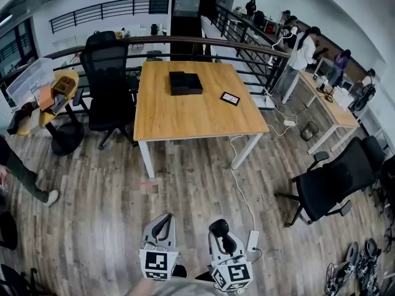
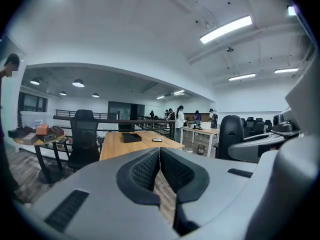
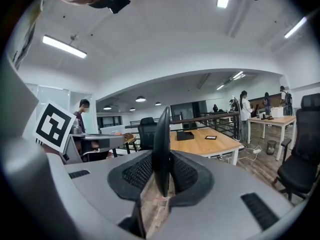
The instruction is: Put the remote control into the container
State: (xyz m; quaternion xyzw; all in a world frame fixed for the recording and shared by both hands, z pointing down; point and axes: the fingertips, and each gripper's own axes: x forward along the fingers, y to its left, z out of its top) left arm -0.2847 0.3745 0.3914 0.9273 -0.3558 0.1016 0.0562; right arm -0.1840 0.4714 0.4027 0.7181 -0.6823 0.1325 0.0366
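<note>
**Head view.** The right gripper (image 1: 223,244) and the left gripper (image 1: 162,227) are held low over the wood floor (image 1: 185,190), side by side and well short of the desk (image 1: 185,119).

The remote (image 1: 220,230) is clamped in the right jaws. Its long axis is laid roughly in line with those jaws. Its free, rounded end is pointed ahead, toward the desk. It is shown as a slim black body with a smooth shell, and no buttons can be made out.

**Right gripper view.** The remote is seen edge-on, as a thin dark slab standing upright in the picture. It is set between the two textured pads, which are pressed against its flat faces.

**Left gripper view.** The left jaws are closed on each other, with nothing held between them. Their pads are seen meeting at the tips.

**On the desk.** The container (image 1: 185,82), a low black box, is set on the far half of the desk, near its middle. A small flat card (image 1: 229,98) with a dark frame is laid to the container's right, apart from it. A black chair (image 1: 106,73) is stood at the desk's left side.
</note>
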